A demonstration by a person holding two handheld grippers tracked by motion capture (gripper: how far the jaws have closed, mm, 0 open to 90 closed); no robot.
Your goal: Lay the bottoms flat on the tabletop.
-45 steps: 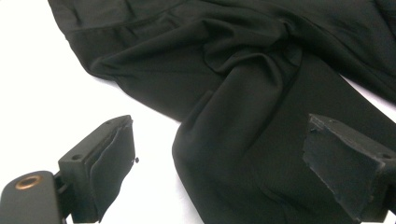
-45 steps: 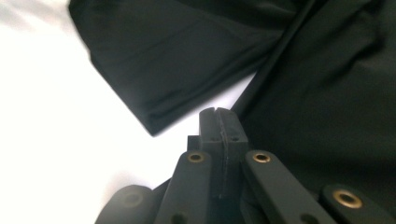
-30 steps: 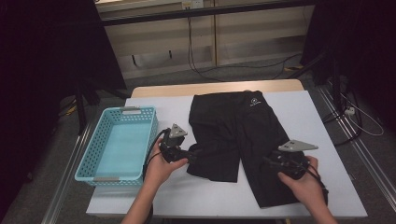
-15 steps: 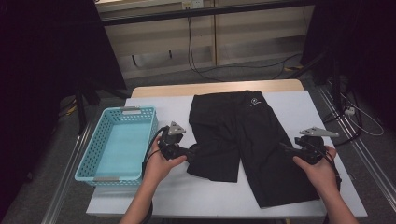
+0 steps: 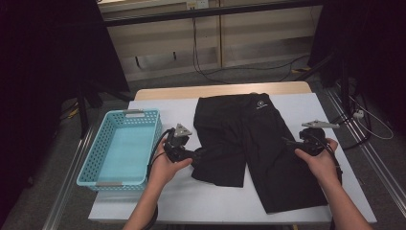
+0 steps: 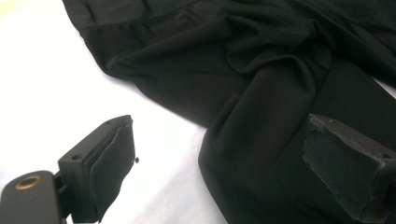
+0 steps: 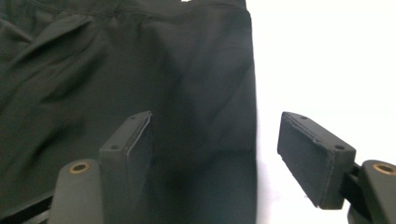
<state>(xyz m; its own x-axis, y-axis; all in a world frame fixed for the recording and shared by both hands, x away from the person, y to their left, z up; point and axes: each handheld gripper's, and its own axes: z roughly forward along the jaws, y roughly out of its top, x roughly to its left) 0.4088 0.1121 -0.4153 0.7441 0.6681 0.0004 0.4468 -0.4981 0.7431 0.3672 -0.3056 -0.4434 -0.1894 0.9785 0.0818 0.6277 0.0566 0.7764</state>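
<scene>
Black pads on the right gripper (image 7: 215, 158) stand well apart, its jaws having just been opening, and nothing is pressed between them: in the right gripper view one pad hovers over the dark cloth and the other over the bare white surface, with the straight side edge of the black shorts (image 7: 140, 84) running between the two. In the high view this gripper sits at the right side of the shorts (image 5: 258, 143), beside the outer edge of the right leg, held by the person's right hand (image 5: 320, 160). The left gripper (image 6: 219, 163) is also spread wide and holds nothing; in the left gripper view one pad is over the white surface and the other over the fabric, with a rumpled leg edge lying between them. From above, the left gripper (image 5: 191, 154) is at the left edge of the shorter-looking, bunched left leg, in the person's left hand (image 5: 165, 165). The shorts lie flat on the white bench (image 5: 158, 206), waistband at the far side with a small white logo, legs pointing to the near side. A light blue basket (image 5: 91, 163) stands on the left part of the bench, just beside the left hand.
</scene>
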